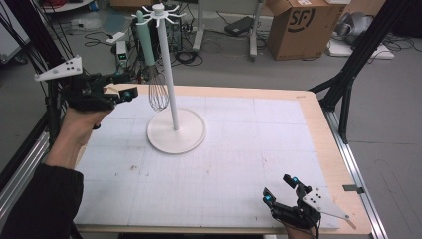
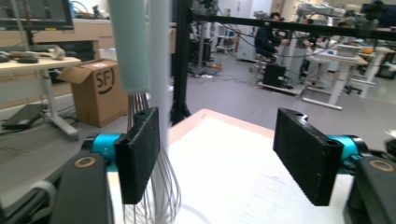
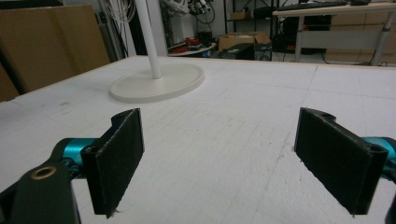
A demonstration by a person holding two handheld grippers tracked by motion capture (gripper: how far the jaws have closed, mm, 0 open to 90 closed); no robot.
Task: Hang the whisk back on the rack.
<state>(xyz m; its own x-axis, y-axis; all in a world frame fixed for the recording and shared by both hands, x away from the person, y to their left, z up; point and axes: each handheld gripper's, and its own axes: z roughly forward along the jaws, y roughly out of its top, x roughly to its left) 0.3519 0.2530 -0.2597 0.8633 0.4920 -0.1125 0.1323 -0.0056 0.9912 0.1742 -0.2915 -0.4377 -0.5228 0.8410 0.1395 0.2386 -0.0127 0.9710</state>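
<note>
Left gripper: held up in the air at the far left side of the table, close to the whisk. Its jaws are spread wide and hold nothing.
Left gripper view: one black jaw sits just in front of the whisk wires; I cannot tell if it touches them.
Whisk: hangs from the top of the white stand. It has a pale green handle and thin metal wires at the bottom, just above the stand's round base.
Right gripper: down low by the near right edge of the table, well apart from the stand. Its jaws are spread wide, with nothing between them.
Table: covered by a white mat with faint lines.
</note>
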